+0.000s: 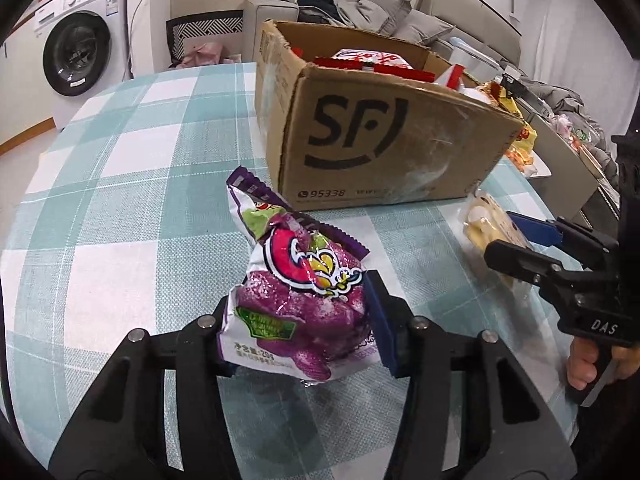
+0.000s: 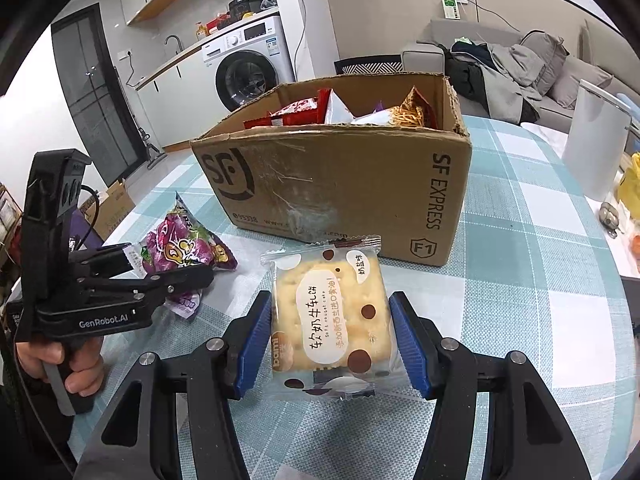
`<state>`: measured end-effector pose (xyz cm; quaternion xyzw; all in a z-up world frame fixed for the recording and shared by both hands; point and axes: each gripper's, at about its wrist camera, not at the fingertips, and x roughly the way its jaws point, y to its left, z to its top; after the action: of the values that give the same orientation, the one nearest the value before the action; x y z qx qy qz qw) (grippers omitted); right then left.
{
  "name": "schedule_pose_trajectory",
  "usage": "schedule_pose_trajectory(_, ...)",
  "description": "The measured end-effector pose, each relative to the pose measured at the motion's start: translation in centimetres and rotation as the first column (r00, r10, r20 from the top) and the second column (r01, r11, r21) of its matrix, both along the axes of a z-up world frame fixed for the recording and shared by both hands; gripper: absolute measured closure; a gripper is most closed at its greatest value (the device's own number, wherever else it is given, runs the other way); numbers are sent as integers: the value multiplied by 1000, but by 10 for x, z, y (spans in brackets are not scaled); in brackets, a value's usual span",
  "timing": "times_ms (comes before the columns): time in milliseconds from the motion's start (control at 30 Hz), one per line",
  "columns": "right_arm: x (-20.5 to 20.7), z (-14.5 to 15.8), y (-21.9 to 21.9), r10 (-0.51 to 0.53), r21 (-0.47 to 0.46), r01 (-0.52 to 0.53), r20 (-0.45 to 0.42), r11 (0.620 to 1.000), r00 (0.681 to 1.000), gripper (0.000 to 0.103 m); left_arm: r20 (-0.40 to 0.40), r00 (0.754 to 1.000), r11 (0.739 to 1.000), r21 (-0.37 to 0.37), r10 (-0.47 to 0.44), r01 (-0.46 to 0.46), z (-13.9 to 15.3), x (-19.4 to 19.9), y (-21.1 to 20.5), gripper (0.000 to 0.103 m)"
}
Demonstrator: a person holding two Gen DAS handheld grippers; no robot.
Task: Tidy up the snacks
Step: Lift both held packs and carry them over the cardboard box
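Claws: two, left claw [image 1: 304,320] clamped on purple bag [image 1: 296,280], right claw [image 2: 332,340] clamped on cracker pack [image 2: 330,320].
Box [image 2: 340,184]: one, far, on bench [image 1: 120,200].

One box [image 2: 352,184], two loose snack packets [image 2: 330,316]

Your left gripper [image 1: 304,320] is matt black plastic, clamping a glossy crinkled purple bag [image 1: 300,292]. The box [image 1: 380,152] is scuffed brown cardboard; the tablecloth [image 1: 120,200] is woven checked cloth.
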<state>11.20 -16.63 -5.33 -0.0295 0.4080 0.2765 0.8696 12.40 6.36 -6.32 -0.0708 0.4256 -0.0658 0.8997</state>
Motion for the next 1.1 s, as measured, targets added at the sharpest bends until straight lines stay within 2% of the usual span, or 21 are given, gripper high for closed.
schedule_pose_trajectory(367,-6,12,-2,-4,-11,4,41,1000,999,43,49,999,1000,22,-23,22,20,-23,-16,55)
schedule_pose_trajectory(767,-13,37,-9,-15,21,13,91,1000,996,43,131,990,999,33,-42,38,64,-39,-33,55)
schedule_pose_trajectory(1100,-12,63,-8,-22,14,20,136,1000,991,43,183,982,998,32,-51,46,98,-37,-40,55)
